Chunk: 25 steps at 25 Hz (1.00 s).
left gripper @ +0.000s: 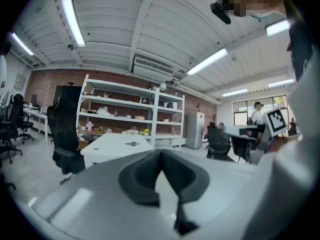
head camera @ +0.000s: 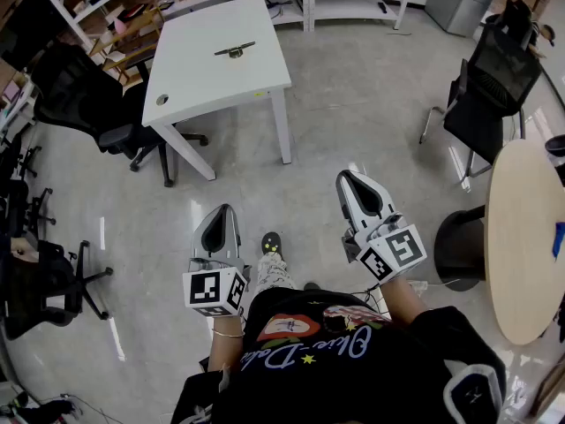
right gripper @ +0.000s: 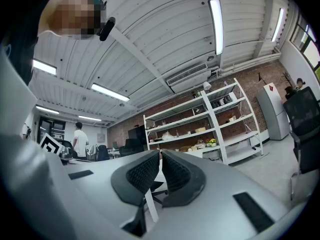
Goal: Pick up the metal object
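Observation:
The metal object (head camera: 234, 50), a thin dark bar with a round knob, lies on the white table (head camera: 199, 82) far ahead across the floor. In the left gripper view it is a small dark shape (left gripper: 132, 144) on that table (left gripper: 107, 145). My left gripper (head camera: 225, 210) is held low by the person's waist, jaws shut with nothing in them; in its own view the left gripper's (left gripper: 161, 155) pads meet. My right gripper (head camera: 348, 177) is also held over the floor, shut and empty, and the right gripper's (right gripper: 160, 155) pads touch at the tips.
A black office chair (head camera: 84, 95) stands at the white table's left. Another black chair (head camera: 490, 87) and a round wooden table (head camera: 521, 237) stand at the right. White shelving (left gripper: 132, 111) lines the far wall. A person (right gripper: 80, 140) stands in the distance.

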Tool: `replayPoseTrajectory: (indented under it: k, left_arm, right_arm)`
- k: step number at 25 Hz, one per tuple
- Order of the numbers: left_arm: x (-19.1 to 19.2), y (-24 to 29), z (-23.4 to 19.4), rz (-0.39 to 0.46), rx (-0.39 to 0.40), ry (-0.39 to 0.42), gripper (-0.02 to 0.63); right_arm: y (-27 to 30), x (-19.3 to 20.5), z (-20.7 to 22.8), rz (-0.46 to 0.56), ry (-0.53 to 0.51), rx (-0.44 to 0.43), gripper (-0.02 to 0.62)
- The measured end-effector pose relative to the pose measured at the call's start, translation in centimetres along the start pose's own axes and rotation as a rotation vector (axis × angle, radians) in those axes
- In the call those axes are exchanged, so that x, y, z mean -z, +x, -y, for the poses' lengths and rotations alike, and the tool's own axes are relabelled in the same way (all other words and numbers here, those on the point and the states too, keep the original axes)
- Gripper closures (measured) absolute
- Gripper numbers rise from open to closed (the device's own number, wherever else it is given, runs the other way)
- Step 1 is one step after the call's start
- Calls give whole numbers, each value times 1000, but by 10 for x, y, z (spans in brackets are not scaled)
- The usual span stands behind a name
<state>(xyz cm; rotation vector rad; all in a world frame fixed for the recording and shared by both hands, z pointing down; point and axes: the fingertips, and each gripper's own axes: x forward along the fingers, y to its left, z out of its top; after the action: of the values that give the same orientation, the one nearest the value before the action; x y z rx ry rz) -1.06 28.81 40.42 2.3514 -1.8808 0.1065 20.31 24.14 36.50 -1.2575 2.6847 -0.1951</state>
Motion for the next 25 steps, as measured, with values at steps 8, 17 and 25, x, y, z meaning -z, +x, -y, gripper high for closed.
replayPoseTrajectory:
  k: [8, 17, 25]
  left_arm:
    - [12, 123, -79, 5, 61, -19, 604]
    - [-58, 298, -182, 73, 225, 29, 604]
    - [-67, 398, -240, 13, 246, -16, 604]
  right_arm:
    - [130, 38, 35, -17, -11, 7, 578]
    - [331, 11, 85, 103, -67, 99, 578]
    - [445, 11, 130, 72, -65, 129, 578]
